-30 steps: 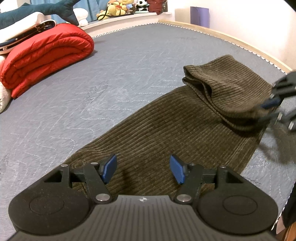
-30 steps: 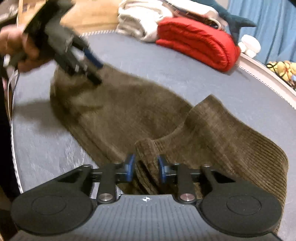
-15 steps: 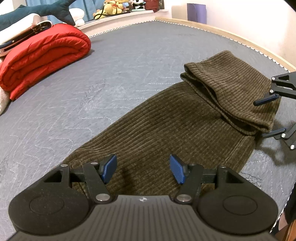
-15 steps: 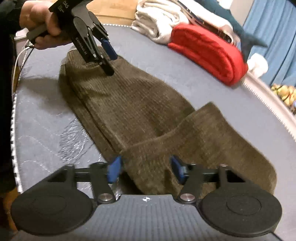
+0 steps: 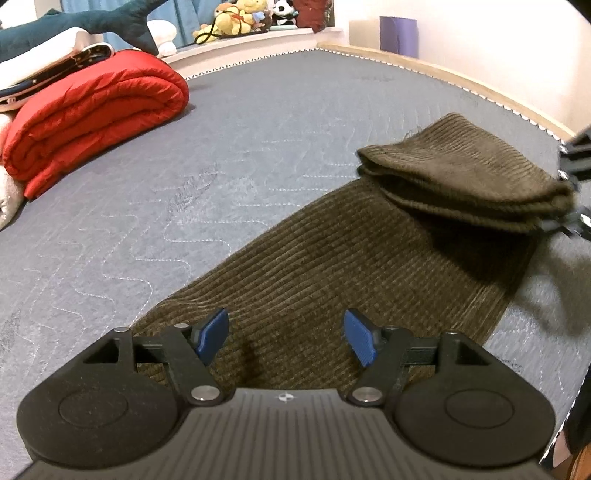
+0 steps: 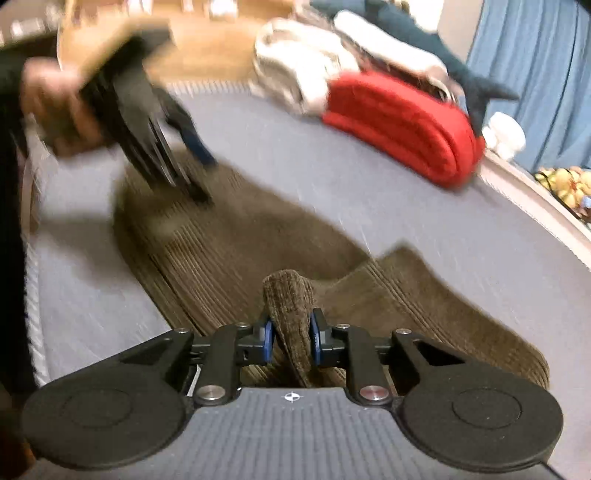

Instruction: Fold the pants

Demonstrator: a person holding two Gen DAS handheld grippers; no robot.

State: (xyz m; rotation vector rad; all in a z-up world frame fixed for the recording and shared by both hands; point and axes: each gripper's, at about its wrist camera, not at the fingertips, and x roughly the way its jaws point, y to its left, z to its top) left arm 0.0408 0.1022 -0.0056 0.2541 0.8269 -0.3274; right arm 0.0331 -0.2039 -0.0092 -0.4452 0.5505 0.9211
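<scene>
Brown corduroy pants [image 5: 332, 266] lie in a long strip on the grey quilted mattress [image 5: 221, 155], the far end folded back on itself [image 5: 461, 177]. My left gripper [image 5: 286, 338] hovers over the near end, its jaws opening with nothing between the blue pads. In the right wrist view my right gripper [image 6: 291, 338] is closing, its pads pressing a bunched fold of the pants [image 6: 291, 310] lifted a little off the cloth below. The left gripper [image 6: 199, 173], held by a hand, shows blurred over the pants' other end. The right gripper [image 5: 574, 206] is barely visible at the left wrist view's right edge.
A folded red quilt [image 5: 96, 110] lies at the mattress's far left, with white bedding [image 6: 303, 70] and a dark plush shark [image 5: 88, 26] beside it. Stuffed toys [image 5: 236, 18] sit on a ledge behind. The mattress edge [image 5: 480, 85] with a wooden rim runs close past the pants' folded end.
My right gripper opened, then closed again on a fold of the pants' folded end and lifted it slightly. The left gripper stayed over the near end, its jaws a little wider.
</scene>
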